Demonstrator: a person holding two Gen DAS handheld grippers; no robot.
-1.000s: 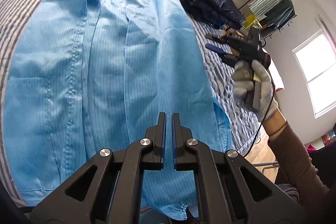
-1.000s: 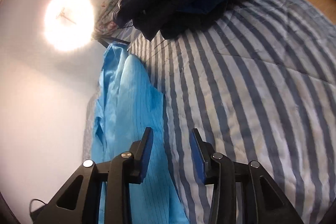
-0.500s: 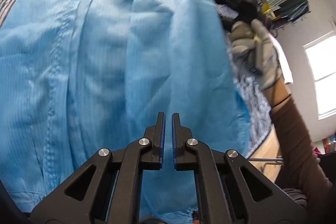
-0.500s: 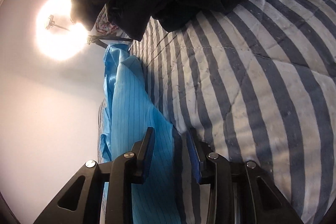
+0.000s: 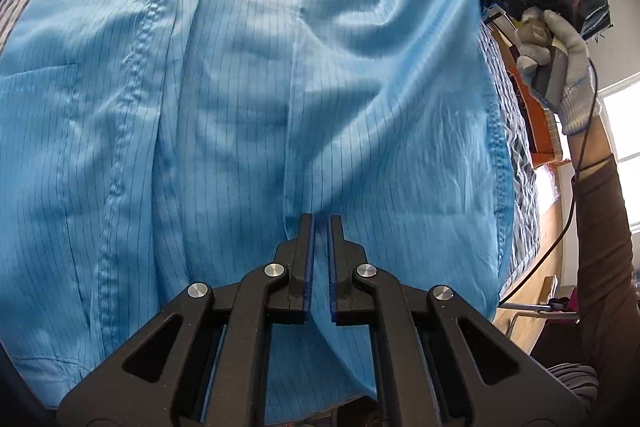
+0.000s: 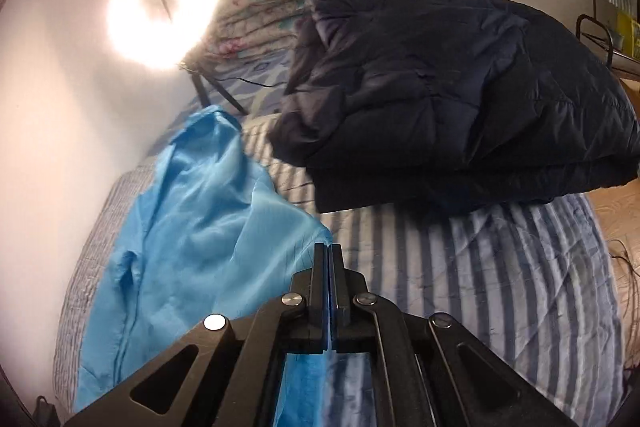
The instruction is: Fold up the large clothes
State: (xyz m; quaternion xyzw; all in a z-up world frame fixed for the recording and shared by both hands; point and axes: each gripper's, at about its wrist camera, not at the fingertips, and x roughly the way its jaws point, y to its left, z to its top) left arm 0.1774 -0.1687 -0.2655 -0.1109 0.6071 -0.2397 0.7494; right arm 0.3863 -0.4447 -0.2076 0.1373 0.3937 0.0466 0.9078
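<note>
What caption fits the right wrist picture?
Right tongs pinch the light-blue pinstriped garment's edge beside a folded dark navy puffer jacket.

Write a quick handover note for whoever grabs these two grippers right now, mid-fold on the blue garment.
Left gripper: shut on the blue garment, a fold of cloth pinched between its fingers near the lower hem.
Right gripper: shut on the garment's side edge, lifting it off the striped bedspread.
The garment lies spread on the bed, front up; a folded dark jacket sits beyond it.
Done: both edges gripped.
Left: probably carry the right side over toward the middle, then fold the rest; no fold completed yet.
</note>
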